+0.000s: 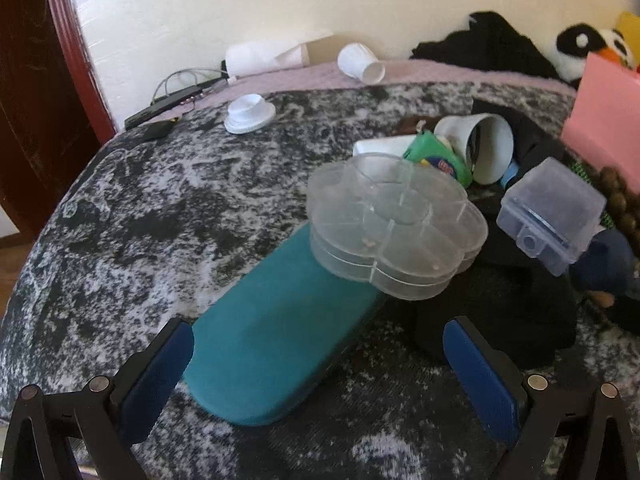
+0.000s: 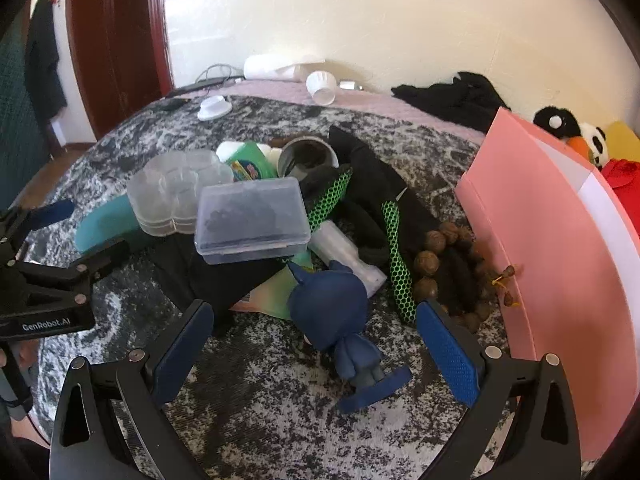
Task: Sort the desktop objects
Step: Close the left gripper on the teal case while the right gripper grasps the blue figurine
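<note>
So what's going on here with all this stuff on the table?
A person is sorting a cluttered tabletop with a handheld gripper in each hand. The left gripper is open around the near end of a teal case, which has a clear flower-shaped organizer resting on its far end. The right gripper is open on either side of a dark blue figurine lying on the table. Neither is gripping anything yet. A pink box stands at the right.

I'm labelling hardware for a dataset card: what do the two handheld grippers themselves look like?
Both match: the left gripper and right gripper have black angular plastic frames with round silver pins at the joints, and flat fingers faced with textured blue pads. The left gripper's body, seen from the right wrist view, bears white "GenRobot.AI" lettering. No cables show.
</note>
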`<move>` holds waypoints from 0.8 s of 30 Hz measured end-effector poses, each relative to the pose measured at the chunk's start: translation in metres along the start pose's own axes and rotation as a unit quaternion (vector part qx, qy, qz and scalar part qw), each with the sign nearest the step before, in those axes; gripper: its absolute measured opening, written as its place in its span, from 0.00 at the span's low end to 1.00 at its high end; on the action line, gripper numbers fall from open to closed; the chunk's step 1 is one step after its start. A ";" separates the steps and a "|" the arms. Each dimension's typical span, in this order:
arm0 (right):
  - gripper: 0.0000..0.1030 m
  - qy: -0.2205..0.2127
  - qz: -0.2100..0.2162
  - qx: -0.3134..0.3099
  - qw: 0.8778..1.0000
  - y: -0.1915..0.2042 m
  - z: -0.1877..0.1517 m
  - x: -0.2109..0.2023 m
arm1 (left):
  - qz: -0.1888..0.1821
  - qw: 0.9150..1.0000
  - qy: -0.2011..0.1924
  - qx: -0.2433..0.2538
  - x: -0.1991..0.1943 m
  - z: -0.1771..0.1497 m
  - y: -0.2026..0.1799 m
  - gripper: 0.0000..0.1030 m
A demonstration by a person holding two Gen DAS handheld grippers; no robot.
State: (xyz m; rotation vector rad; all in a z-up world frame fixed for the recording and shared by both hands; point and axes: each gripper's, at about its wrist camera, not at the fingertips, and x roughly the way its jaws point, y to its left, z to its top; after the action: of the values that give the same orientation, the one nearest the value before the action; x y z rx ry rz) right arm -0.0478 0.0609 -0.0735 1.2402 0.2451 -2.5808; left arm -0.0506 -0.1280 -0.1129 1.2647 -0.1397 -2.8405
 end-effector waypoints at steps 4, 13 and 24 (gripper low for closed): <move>1.00 0.019 0.002 0.008 1.000 -0.004 -0.002 0.016 | 0.016 1.000 0.011 0.002 0.020 0.004 -0.004 1.00; 0.99 0.062 0.006 0.025 0.998 -0.012 -0.006 0.054 | 0.058 0.997 0.019 0.041 0.049 0.007 -0.007 1.00; 0.98 0.074 0.003 0.031 0.997 -0.012 -0.010 0.074 | -0.002 0.999 0.035 0.003 0.059 0.010 0.012 0.99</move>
State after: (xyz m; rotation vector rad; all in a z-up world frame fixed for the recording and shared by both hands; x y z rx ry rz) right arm -0.0885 0.0629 -0.1371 1.4550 0.1902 -2.5107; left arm -0.0973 -0.1430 -0.1491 1.3657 -0.1438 -2.7962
